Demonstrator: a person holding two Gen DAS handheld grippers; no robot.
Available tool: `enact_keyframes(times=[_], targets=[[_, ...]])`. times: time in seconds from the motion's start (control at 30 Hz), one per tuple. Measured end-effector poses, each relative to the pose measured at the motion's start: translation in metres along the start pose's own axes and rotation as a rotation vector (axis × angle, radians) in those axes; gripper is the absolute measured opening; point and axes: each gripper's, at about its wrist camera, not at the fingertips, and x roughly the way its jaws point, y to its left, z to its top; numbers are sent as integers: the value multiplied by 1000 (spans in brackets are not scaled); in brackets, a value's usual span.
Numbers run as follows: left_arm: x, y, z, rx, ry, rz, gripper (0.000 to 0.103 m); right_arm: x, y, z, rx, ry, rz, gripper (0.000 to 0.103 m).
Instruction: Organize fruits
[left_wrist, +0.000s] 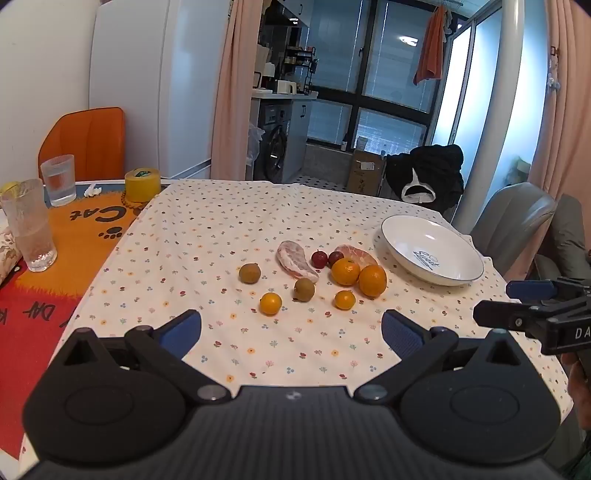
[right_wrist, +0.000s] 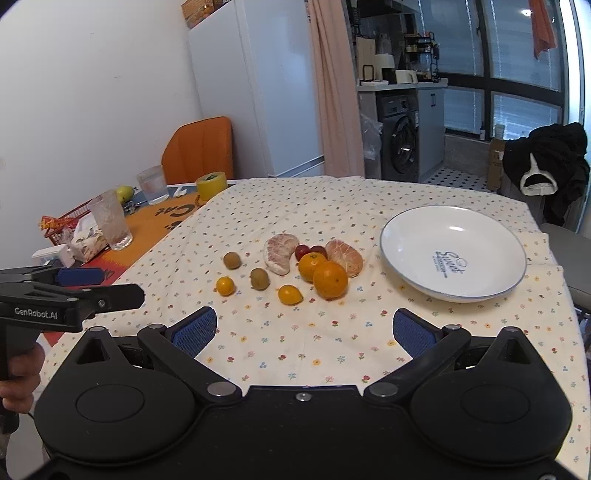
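Left gripper (left_wrist: 291, 328) wide and empty, right gripper (right_wrist: 304, 328) likewise, fruits (right_wrist: 295, 267) ahead of both, white plate (right_wrist: 406, 266) right of them.

Between my fingers (right_wrist: 195, 328) and the fruits the worktop (right_wrist: 295, 350) is bare cloth, so I can pass freely. The fruits lie close together: two oranges (right_wrist: 330, 278) touch each other. The white bowl (right_wrist: 417, 236) at right is empty.
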Motion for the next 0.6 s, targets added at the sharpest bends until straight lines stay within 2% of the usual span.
enact_keyframes(times=[0.13, 0.6], targets=[[-1, 1, -1, -2, -4, -2, 103, -5, 0, 1, 0, -24, 28, 103], [-2, 4, -2, -7, -3, -2, 103, -2, 0, 1, -1, -22, -3, 103]])
